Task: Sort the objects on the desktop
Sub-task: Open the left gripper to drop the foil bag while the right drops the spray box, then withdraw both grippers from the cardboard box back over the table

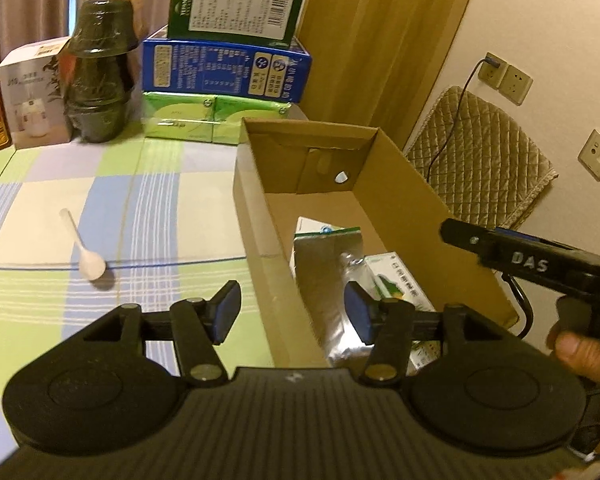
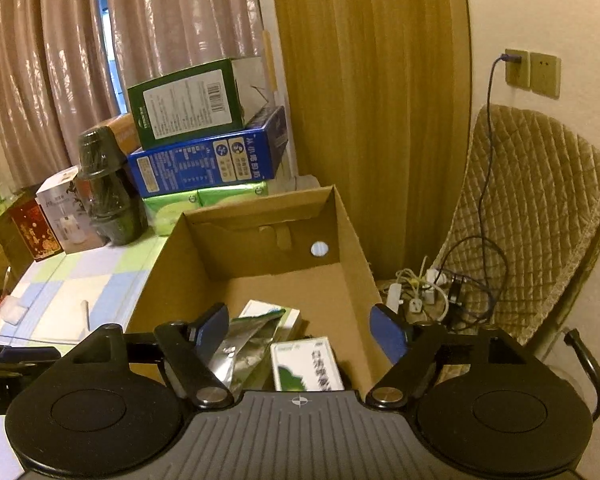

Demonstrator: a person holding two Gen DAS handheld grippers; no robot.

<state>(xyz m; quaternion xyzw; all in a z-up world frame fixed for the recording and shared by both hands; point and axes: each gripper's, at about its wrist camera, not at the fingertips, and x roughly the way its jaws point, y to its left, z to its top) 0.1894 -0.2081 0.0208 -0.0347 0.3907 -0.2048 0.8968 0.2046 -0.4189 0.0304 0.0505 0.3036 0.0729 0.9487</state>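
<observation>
An open cardboard box [image 1: 404, 188] [image 2: 352, 240] stands on the checked tablecloth. Inside lie a silver foil pouch [image 1: 324, 276] [image 2: 244, 344], a white and green medicine box [image 1: 396, 280] [image 2: 304, 364] and another white box [image 2: 268, 312]. A white plastic spoon [image 1: 82, 250] [image 2: 86, 314] lies on the cloth left of the box. My left gripper [image 1: 292, 312] is open and empty, straddling the box's near left wall. My right gripper [image 2: 300, 336] is open and empty above the box's near end; its body shows in the left wrist view [image 1: 532, 260].
At the back stand a blue carton [image 1: 228, 70], a dark green box [image 1: 236, 0] on it, green tissue packs [image 1: 216, 118], a dark wrapped pot stack [image 1: 100, 72], and a white carton [image 1: 32, 96]. A quilted chair [image 2: 532, 216] and cables [image 2: 432, 292] are to the right.
</observation>
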